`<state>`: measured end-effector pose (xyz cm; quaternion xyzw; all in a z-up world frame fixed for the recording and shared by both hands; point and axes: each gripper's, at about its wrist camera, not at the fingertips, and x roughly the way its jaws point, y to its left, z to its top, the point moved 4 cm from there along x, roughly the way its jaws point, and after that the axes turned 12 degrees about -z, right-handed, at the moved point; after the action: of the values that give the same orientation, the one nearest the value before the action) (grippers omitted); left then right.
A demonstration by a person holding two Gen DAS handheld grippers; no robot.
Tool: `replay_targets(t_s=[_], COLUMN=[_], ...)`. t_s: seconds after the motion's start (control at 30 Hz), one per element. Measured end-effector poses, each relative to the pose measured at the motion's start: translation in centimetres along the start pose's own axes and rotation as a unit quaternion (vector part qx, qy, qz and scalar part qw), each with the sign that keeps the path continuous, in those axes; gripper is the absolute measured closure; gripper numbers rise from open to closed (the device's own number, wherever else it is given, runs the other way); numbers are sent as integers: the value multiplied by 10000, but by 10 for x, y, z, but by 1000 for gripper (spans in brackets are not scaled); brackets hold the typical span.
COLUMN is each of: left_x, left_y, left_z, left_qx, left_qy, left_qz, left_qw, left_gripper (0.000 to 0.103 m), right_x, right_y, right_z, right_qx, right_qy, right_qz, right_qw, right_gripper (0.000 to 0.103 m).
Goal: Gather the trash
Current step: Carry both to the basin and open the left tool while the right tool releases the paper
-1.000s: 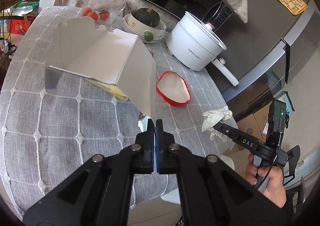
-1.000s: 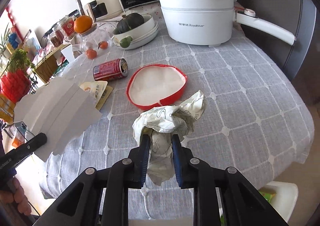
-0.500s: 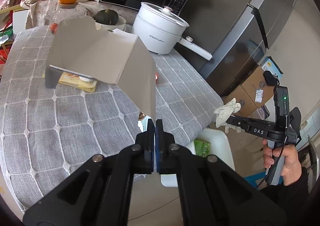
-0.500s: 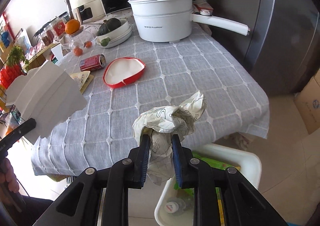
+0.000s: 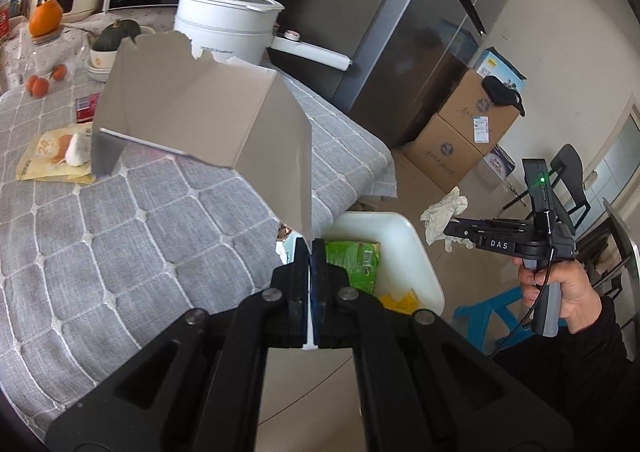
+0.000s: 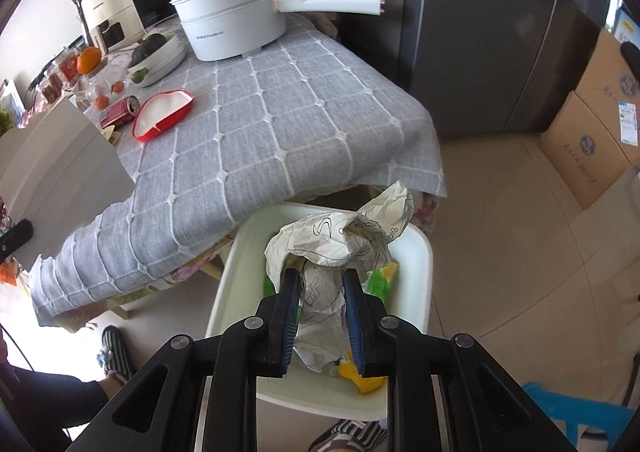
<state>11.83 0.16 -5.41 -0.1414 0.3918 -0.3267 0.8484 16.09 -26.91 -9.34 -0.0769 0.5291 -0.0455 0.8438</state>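
Both grippers' fingers clamped: right gripper (image 6: 321, 310) holds crumpled paper (image 6: 340, 240) over white bin (image 6: 420, 252), left gripper (image 5: 311, 276) pinches torn cardboard (image 5: 208, 112); next, release paper.

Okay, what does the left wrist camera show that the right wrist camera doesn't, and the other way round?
Only the left wrist view: the person's hand gripping the right gripper from the side, and a snack packet on the table. Only the right wrist view: the red heart-shaped lid, a red can and a striped slipper. Both: the white bin, the crumpled paper, the torn cardboard in the left gripper, and the white pot.
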Motion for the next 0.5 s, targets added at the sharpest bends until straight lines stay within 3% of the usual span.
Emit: replay_targets(t_s=[0.23,0.5], left_x=[48,111], left_y=[-42,-67], left_z=[-11,-42], left_qx=[431,785], left_qy=[537,1351], left_qz=[-258,-336], left_qw=[9973,9871], left_gripper=[102,102], right_x=[6,9], right_y=[-40,-64], right_z=[-19,-27], right_qx=[288,494], right_qy=[129,193], right_qz=[-108,-113], right_qw=[9994,9985], right_gripper=[80,80])
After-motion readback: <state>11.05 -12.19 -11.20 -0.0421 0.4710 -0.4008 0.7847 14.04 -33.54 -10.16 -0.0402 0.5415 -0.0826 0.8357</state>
